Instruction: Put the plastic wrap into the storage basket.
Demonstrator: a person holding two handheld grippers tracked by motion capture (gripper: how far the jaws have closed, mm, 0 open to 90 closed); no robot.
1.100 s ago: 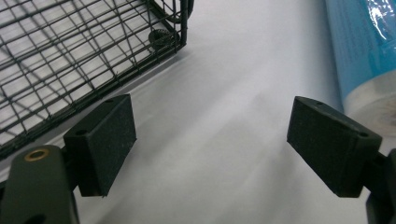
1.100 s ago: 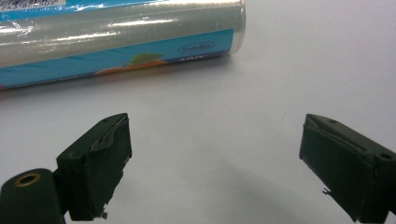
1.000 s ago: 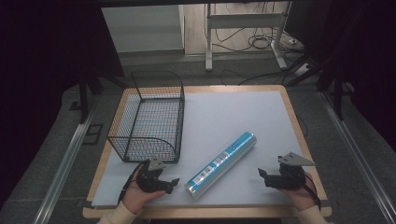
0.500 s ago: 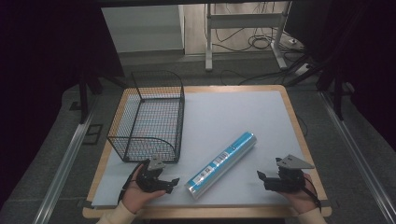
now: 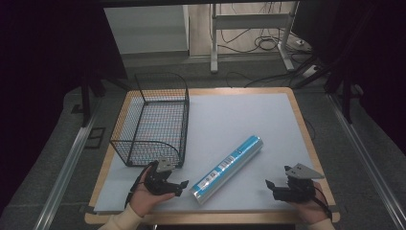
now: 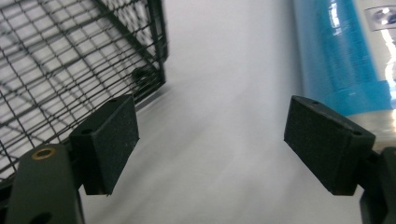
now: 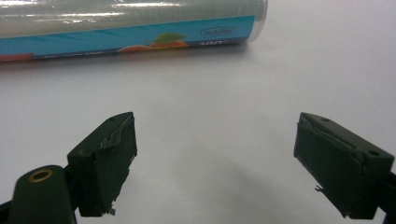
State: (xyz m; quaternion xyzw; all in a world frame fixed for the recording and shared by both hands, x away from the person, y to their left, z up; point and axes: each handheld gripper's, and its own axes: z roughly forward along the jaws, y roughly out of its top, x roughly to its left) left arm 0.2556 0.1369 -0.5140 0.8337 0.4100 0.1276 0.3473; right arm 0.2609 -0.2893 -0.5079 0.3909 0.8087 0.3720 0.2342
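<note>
A blue and clear roll of wrap [image 5: 229,167] lies slantwise on the white table mat [image 5: 230,120], near the front. My left gripper [image 5: 182,184] rests low at the roll's near end, open, pointing right; in the left gripper view [image 6: 212,149] the roll [image 6: 336,51] is at the upper right and nothing is between the jaws. My right gripper [image 5: 268,184] sits to the right of the roll, open and empty. In the right gripper view [image 7: 215,154] the roll [image 7: 130,23] lies across the top, apart from the jaws.
A black wire basket [image 5: 153,120] stands at the table's left, just behind my left hand; its mesh [image 6: 70,60] is close at the upper left of the left gripper view. The wooden table edge [image 5: 306,139] borders the mat. Metal rails and cables lie beyond.
My right gripper has shifted slightly forward and left toward the roll. The left gripper, roll and basket have stayed put.
</note>
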